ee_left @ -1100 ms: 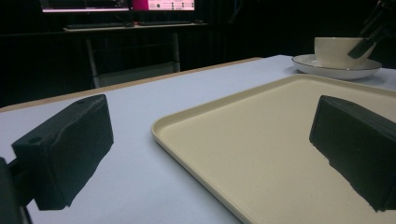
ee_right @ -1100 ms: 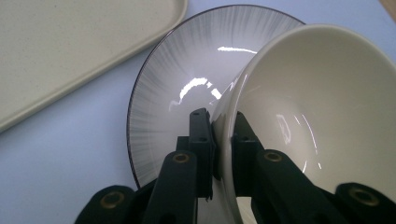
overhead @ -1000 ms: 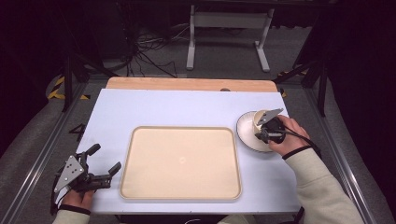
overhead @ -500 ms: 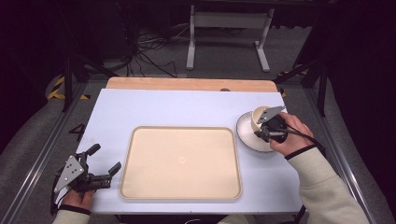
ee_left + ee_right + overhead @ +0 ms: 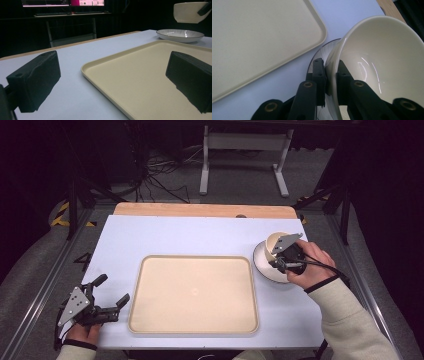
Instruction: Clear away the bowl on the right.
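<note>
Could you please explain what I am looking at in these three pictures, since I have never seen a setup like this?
A person sits at a table with a hand-held gripper in each hand. One picture looks down from above; the other two come from cameras riding on the grippers. On the table lie a beige tray and a shallow plate. The right hand-held gripper pinches the rim of a cream bowl, held in the air above the plate. The left hand-held gripper rests open beside the tray, holding nothing.

A beige tray lies mid-table, a white plate just off its right edge.
</note>
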`<state>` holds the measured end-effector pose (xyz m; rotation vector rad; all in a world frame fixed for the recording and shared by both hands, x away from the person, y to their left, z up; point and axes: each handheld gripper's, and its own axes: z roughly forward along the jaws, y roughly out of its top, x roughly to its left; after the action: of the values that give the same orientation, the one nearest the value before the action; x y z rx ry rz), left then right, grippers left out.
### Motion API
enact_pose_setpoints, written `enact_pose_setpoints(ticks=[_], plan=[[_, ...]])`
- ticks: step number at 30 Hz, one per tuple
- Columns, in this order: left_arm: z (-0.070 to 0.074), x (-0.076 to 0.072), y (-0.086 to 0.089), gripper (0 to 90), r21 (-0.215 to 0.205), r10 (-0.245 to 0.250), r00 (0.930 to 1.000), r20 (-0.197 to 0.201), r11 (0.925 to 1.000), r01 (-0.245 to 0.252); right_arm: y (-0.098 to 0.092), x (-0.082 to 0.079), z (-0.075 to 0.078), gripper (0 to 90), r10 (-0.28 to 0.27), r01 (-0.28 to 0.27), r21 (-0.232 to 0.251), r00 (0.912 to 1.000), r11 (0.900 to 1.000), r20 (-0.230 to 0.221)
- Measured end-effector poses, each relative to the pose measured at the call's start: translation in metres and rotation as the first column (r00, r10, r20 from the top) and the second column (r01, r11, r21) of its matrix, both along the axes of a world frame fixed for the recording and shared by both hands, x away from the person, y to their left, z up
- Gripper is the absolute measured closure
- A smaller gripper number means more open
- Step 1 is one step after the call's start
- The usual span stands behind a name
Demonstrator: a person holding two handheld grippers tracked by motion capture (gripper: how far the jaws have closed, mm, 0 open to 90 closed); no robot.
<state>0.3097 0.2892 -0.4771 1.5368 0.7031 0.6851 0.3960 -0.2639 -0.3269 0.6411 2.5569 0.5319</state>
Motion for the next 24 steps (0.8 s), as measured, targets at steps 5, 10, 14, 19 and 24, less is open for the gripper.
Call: enact_pose_setpoints(ticks=[5, 10, 14, 19, 24], plan=[[0.000, 0.000, 0.000, 0.2, 0.000, 0.000, 1.0000, 0.000, 1.0000, 0.000, 0.014, -0.006, 0.004, 81.9, 0.041, -0.041, 0.006, 0.9992, 0.999, 0.000], [0.000, 0.000, 0.000, 0.2, 0.000, -0.001, 1.0000, -0.001, 1.0000, 0.001, 0.032, -0.012, 0.008, 81.7, 0.088, -0.088, 0.003, 0.9961, 0.996, 0.002], [0.000, 0.001, 0.000, 0.2, -0.003, 0.000, 1.0000, -0.009, 1.0000, 0.000, 0.045, -0.016, 0.010, 81.5, 0.118, -0.118, -0.001, 0.9930, 0.993, 0.006], [0.000, 0.000, 0.000, 0.2, -0.002, -0.001, 1.0000, -0.007, 1.0000, 0.001, 0.066, -0.024, 0.014, 81.4, 0.170, -0.170, 0.014, 0.9854, 0.985, -0.001], [0.000, 0.000, 0.001, 0.2, -0.003, -0.001, 1.0000, -0.007, 1.0000, 0.001, 0.088, -0.032, 0.018, 80.9, 0.226, -0.226, 0.024, 0.9741, 0.974, 0.000]])
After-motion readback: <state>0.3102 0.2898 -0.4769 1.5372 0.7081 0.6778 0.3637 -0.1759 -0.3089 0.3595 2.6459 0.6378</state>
